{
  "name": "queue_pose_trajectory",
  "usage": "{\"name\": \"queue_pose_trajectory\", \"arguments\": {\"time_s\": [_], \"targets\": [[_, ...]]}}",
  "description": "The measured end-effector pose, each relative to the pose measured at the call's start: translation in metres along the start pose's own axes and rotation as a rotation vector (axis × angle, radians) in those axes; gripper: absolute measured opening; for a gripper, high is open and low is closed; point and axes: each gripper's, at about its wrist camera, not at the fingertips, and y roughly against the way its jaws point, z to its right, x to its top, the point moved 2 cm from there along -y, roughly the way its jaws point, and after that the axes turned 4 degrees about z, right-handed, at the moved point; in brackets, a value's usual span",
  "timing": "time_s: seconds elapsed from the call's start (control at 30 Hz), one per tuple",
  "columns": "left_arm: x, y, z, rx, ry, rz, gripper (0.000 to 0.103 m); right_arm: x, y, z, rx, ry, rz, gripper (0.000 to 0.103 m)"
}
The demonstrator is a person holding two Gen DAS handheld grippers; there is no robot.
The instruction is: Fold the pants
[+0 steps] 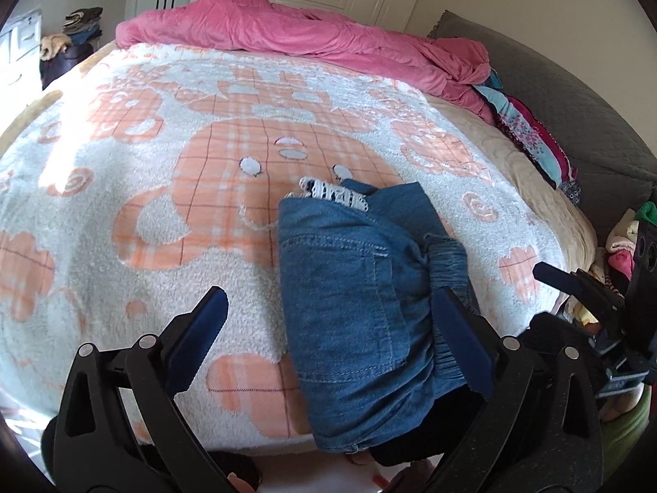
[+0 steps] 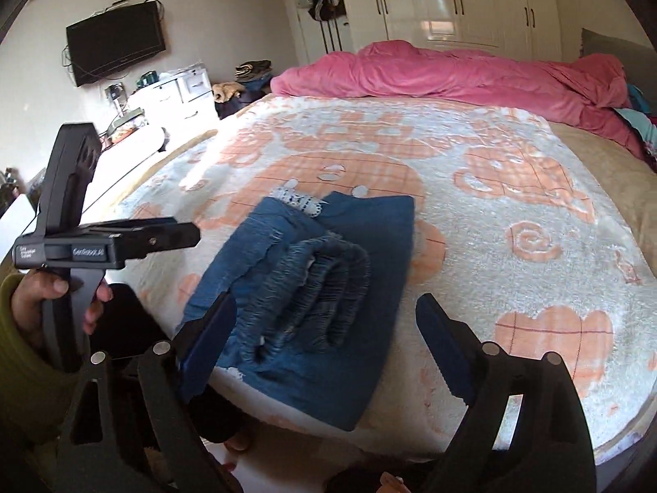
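Folded blue denim pants (image 1: 349,287) lie near the front edge of the bed, back pocket up in the left wrist view. In the right wrist view the pants (image 2: 377,222) show their gathered elastic waistband (image 2: 312,287) on top. A bit of white patterned lining (image 1: 332,193) pokes out at the far end. My left gripper (image 1: 328,300) hovers over the pants, jaws wide, pads off the cloth. My right gripper (image 2: 326,304) is likewise open above the waistband, holding nothing. A hand (image 2: 49,300) in an olive sleeve grips the left tool's handle.
The orange-and-white fleece blanket (image 1: 164,164) covers the bed. A pink duvet (image 1: 287,33) is bunched along the far side. Folded clothes (image 1: 529,135) line the grey headboard (image 1: 575,94) at right. A wall TV (image 2: 115,41), white dresser (image 2: 180,90) and wardrobe (image 2: 451,0) stand beyond.
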Motion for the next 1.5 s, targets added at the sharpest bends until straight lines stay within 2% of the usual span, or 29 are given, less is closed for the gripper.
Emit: {"name": "queue_pose_trajectory", "arguments": {"time_s": [0.23, 0.37, 0.47, 0.6, 0.67, 0.73, 0.77, 0.83, 0.87, 0.9, 0.93, 1.0, 1.2, 1.4, 1.5], "targets": [[-0.014, -0.019, -0.009, -0.010, 0.033, -0.054, 0.093, -0.002, -0.015, 0.018, -0.035, -0.049, -0.022, 0.088], [-0.023, -0.035, -0.012, -0.054, 0.071, -0.086, 0.093, -0.006, -0.033, 0.030, -0.026, -0.087, -0.076, 0.088], [-0.029, -0.048, -0.012, -0.071, 0.096, -0.109, 0.093, -0.010, -0.052, 0.041, 0.008, -0.145, -0.123, 0.088], [-0.029, -0.060, -0.011, -0.079, 0.107, -0.096, 0.093, -0.012, -0.073, 0.049, 0.068, -0.202, -0.162, 0.087], [-0.026, -0.062, -0.010, -0.085, 0.112, -0.084, 0.090, -0.011, -0.080, 0.049, 0.100, -0.207, -0.163, 0.081], [-0.023, -0.065, -0.007, -0.113, 0.116, -0.077, 0.065, -0.009, -0.085, 0.047, 0.124, -0.202, -0.159, 0.073], [-0.022, -0.068, -0.007, -0.114, 0.122, -0.078, 0.064, -0.008, -0.088, 0.046, 0.147, -0.207, -0.159, 0.067], [-0.020, -0.072, -0.004, -0.105, 0.124, -0.066, 0.054, -0.006, -0.093, 0.044, 0.167, -0.215, -0.154, 0.055], [-0.020, -0.072, -0.004, -0.101, 0.126, -0.065, 0.052, -0.005, -0.093, 0.043, 0.184, -0.220, -0.141, 0.038], [-0.017, -0.072, -0.003, -0.100, 0.126, -0.063, 0.048, -0.003, -0.090, 0.040, 0.197, -0.219, -0.119, 0.030], [-0.014, -0.070, -0.003, -0.099, 0.126, -0.060, 0.043, 0.000, -0.086, 0.034, 0.188, -0.191, -0.096, 0.029], [-0.004, -0.066, 0.001, -0.098, 0.106, -0.049, 0.039, 0.007, -0.081, 0.025, 0.166, -0.135, -0.077, 0.026], [0.037, -0.056, 0.000, -0.076, 0.078, 0.044, 0.039, 0.049, -0.080, 0.015, 0.159, -0.082, -0.003, 0.023], [0.068, -0.075, -0.018, -0.053, 0.110, 0.082, 0.039, 0.085, -0.116, 0.024, 0.131, -0.074, 0.006, 0.023], [0.068, -0.101, -0.029, -0.007, 0.120, 0.039, 0.039, 0.084, -0.141, 0.031, 0.066, -0.080, -0.023, 0.023]]}}
